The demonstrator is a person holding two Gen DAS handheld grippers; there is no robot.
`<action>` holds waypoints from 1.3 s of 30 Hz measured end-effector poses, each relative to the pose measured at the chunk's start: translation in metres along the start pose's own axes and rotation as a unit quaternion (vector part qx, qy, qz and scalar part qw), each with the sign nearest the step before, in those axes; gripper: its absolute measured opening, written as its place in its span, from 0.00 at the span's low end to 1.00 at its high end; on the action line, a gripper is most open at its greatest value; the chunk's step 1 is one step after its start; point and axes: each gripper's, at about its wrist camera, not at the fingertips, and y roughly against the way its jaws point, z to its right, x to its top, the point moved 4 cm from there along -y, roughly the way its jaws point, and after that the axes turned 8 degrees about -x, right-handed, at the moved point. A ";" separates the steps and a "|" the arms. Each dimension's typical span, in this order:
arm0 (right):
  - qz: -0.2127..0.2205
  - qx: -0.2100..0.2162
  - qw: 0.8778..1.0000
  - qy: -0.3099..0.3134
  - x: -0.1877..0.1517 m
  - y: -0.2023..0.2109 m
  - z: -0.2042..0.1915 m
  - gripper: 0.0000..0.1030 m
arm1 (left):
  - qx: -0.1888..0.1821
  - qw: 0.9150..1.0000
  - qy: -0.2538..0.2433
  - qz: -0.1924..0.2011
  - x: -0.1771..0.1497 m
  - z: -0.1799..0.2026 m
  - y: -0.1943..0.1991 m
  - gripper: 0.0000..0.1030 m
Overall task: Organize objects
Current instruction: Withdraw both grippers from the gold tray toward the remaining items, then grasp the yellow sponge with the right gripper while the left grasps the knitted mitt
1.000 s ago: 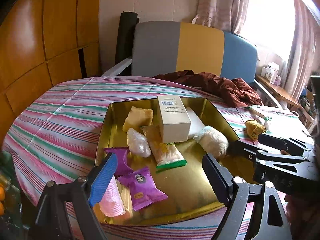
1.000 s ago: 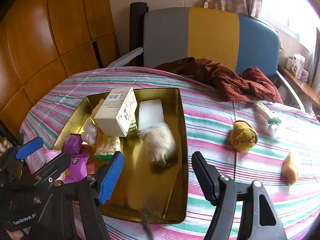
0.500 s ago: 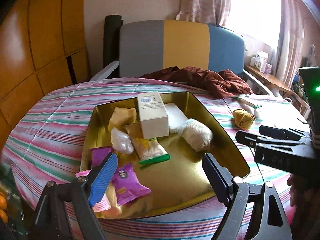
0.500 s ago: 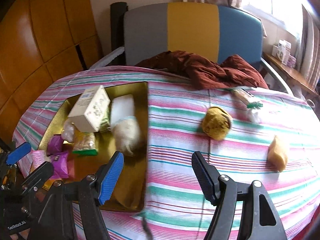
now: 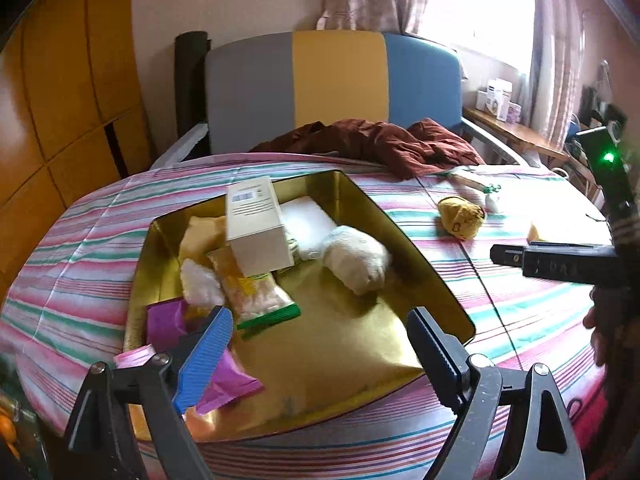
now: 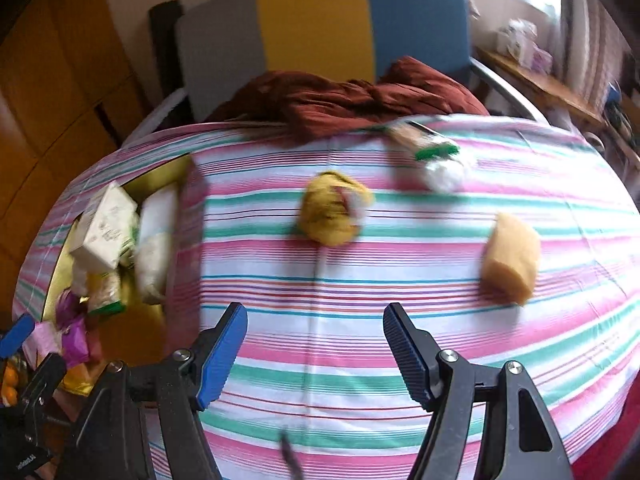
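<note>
While hanging over the near end of the gold tin [image 5: 420,252], spreading wider with nothing between the jaws: the left gripper [image 5: 320,344], its blue pad and black pad straddling the tin's bare floor. Lying inside that tin: a cream box [image 5: 256,224] tipped on top of other things, a white glove-like bundle [image 5: 356,256] beside it, a white flat pad [image 5: 304,220] behind, a green-edged snack packet [image 5: 256,292], 2 purple sachets [image 5: 164,320] at the near left corner (partly hidden by the blue pad). Resting on a striped tablecloth [image 5: 80,248], the tin itself.

Hovering over bare striped cloth to the right of the tin, jaws apart and gripping nothing: the right gripper [image 6: 316,352]. Sitting loose on the cloth beyond it, well apart from each other: a yellow knitted lump [image 6: 332,208] straight ahead, a tan sponge-like piece [image 6: 510,256] to the right, a green-capped packet [image 6: 424,144] with a white wad [image 6: 444,174] just beside it farther back. Blurring heavily, the whole right wrist view. Lying crumpled at the table's far edge against a grey, yellow and blue chair [image 5: 336,84]: a dark red cloth [image 5: 380,140].
</note>
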 end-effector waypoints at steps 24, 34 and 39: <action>-0.071 -0.073 0.975 -0.197 0.048 -0.065 0.178 0.76 | -0.053 0.997 -0.061 -0.005 0.038 0.062 -0.031 0.88; -0.114 -0.070 0.980 -0.150 0.047 -0.095 0.166 0.60 | -0.076 0.994 -0.074 -0.018 0.061 0.092 -0.065 0.88; -0.108 -0.073 0.983 -0.127 0.048 -0.092 0.160 0.55 | -0.096 0.992 -0.067 -0.039 0.073 0.103 -0.090 0.88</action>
